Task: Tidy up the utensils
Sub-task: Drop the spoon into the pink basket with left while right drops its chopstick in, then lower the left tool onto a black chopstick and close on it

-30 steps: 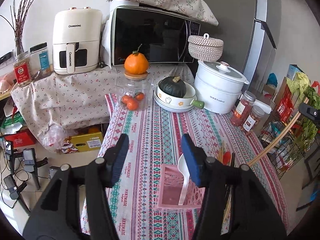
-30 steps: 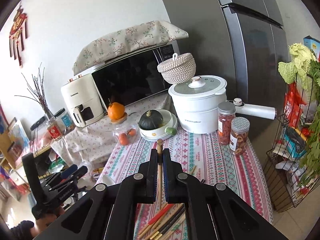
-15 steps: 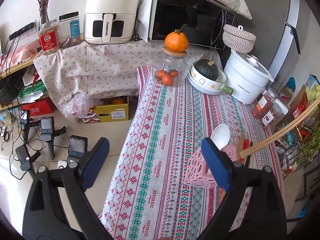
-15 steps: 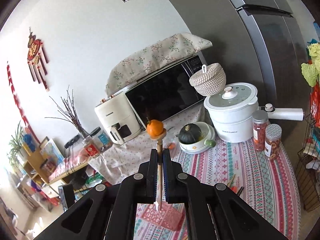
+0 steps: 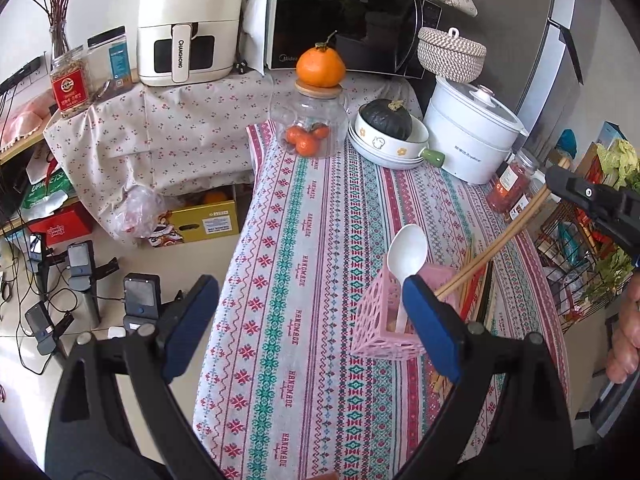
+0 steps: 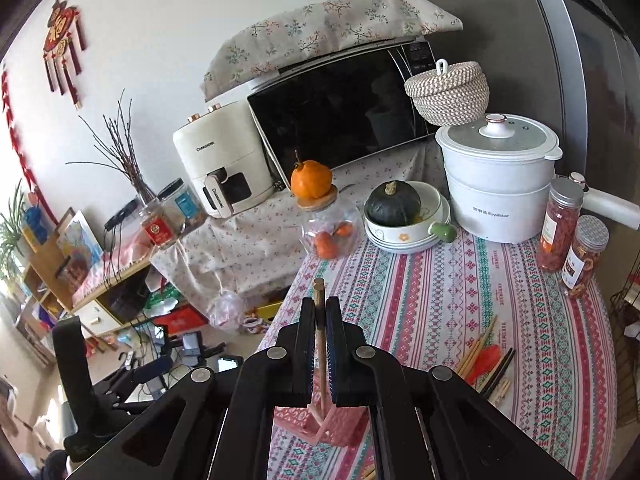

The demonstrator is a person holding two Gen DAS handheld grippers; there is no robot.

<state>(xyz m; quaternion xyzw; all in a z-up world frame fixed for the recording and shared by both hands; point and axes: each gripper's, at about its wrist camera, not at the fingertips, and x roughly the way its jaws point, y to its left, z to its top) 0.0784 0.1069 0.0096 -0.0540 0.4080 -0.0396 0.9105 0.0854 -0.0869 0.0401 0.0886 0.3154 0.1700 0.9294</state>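
Note:
A pink perforated holder (image 5: 378, 322) stands on the patterned tablecloth with a white spoon (image 5: 406, 258) upright in it. My right gripper (image 6: 319, 316) is shut on a pair of wooden chopsticks (image 6: 320, 360), whose lower ends reach into the holder (image 6: 328, 424). In the left wrist view the chopsticks (image 5: 496, 246) slant from the right gripper (image 5: 588, 196) down into the holder. My left gripper (image 5: 308, 322) is open and empty, just left of and in front of the holder. More chopsticks and a red utensil (image 6: 486, 364) lie loose on the cloth.
At the table's far end stand a glass jar (image 5: 310, 118) topped with an orange, a bowl with a dark squash (image 5: 386, 130), a white cooker (image 5: 472, 136) and two spice jars (image 6: 572, 232). A wire rack (image 5: 576, 268) is at the right; the floor drops off left.
My right gripper has lowered the chopsticks, their tips now in the pink holder. My left gripper has drawn back and opened wider, away from the holder.

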